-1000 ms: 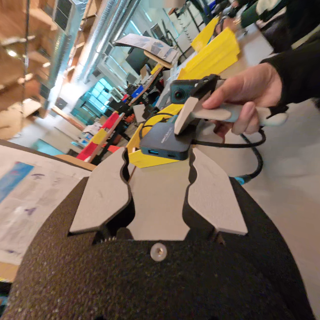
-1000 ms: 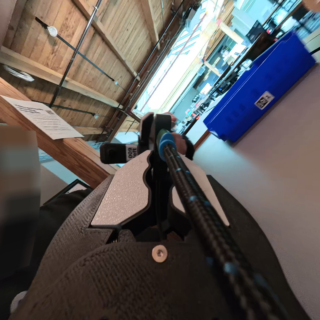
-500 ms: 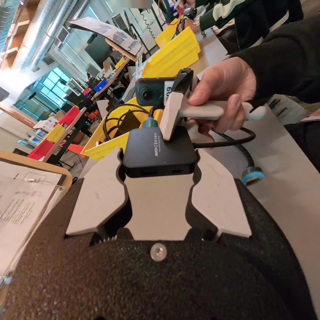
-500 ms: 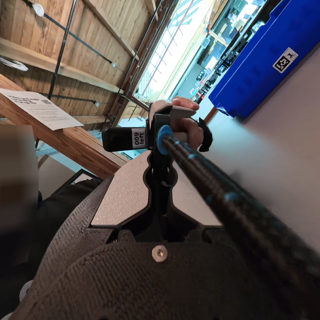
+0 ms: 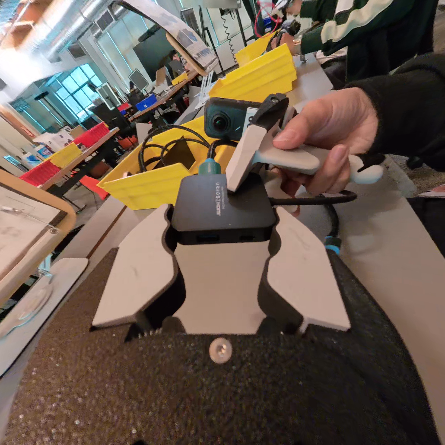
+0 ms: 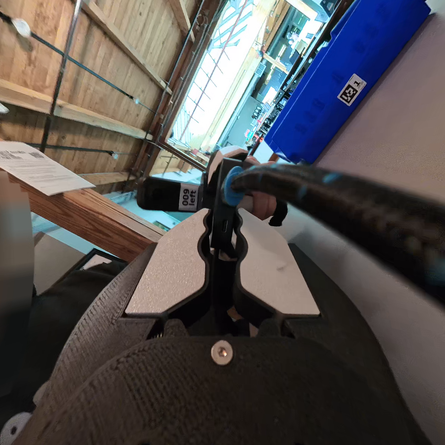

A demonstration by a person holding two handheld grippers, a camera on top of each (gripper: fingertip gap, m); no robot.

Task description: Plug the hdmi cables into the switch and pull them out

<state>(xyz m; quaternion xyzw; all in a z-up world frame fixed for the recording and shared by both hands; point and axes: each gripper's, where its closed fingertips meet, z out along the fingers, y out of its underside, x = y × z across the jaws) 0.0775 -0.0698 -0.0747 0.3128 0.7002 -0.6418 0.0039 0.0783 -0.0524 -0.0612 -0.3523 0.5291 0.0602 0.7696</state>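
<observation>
The black hdmi switch [image 5: 222, 212] lies flat just above the grey table, between the tips of my left gripper [image 5: 222, 216], which is open and flanks its near end. My right gripper [image 6: 221, 221] is shut on the switch [image 6: 220, 231], seen edge-on there; in the left wrist view one of its fingers [image 5: 243, 156] lies on the switch's top. A green-collared plug [image 5: 209, 166] sits in the switch's far side. A black braided cable [image 6: 337, 212] with a blue collar [image 6: 230, 185] is plugged into the side facing the right camera. It also shows in the left wrist view [image 5: 313, 199].
Yellow bins [image 5: 149, 187] stand behind the switch, one holding coiled black cable. A blue bin [image 6: 337, 79] sits on the table beyond the right gripper. A wooden-edged board [image 5: 36, 228] stands at left. A person in a green and white sleeve [image 5: 361, 21] works at the far end.
My left gripper has moved forward and levelled out, so the switch now sits between its fingertips. The right gripper stays shut on the switch. The blue-collared cable has swung right.
</observation>
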